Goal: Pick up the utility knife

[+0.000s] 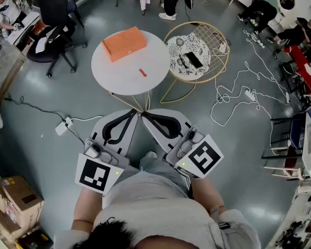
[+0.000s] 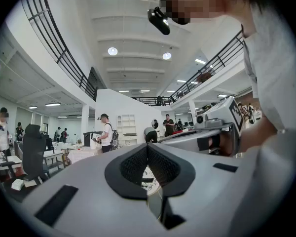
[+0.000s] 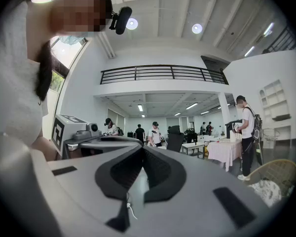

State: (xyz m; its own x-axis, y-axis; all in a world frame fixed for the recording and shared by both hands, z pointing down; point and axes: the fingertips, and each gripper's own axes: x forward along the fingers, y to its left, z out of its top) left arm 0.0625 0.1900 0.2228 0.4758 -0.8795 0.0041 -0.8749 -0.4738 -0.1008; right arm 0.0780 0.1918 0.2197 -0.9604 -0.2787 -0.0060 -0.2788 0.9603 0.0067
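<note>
The utility knife (image 1: 142, 72), small and orange-red, lies on the round white table (image 1: 119, 71), just in front of an orange box (image 1: 124, 43). Both grippers are held close to my body, well short of the table and pointing toward it. In the head view, my left gripper (image 1: 133, 112) has its jaws closed tip to tip with nothing in them. My right gripper (image 1: 144, 115) is likewise shut and empty, its tip almost touching the left one. The left gripper view shows closed jaws (image 2: 148, 145) aimed level across the room. So does the right gripper view (image 3: 142, 147). Neither shows the knife.
A wicker chair (image 1: 217, 61) with a patterned cushion and a dark phone (image 1: 193, 59) stands right of the table. White cables (image 1: 238, 87) trail over the floor at right, and a power strip (image 1: 62, 126) at left. An office chair (image 1: 54, 40), cardboard boxes (image 1: 13, 198) and several people stand around.
</note>
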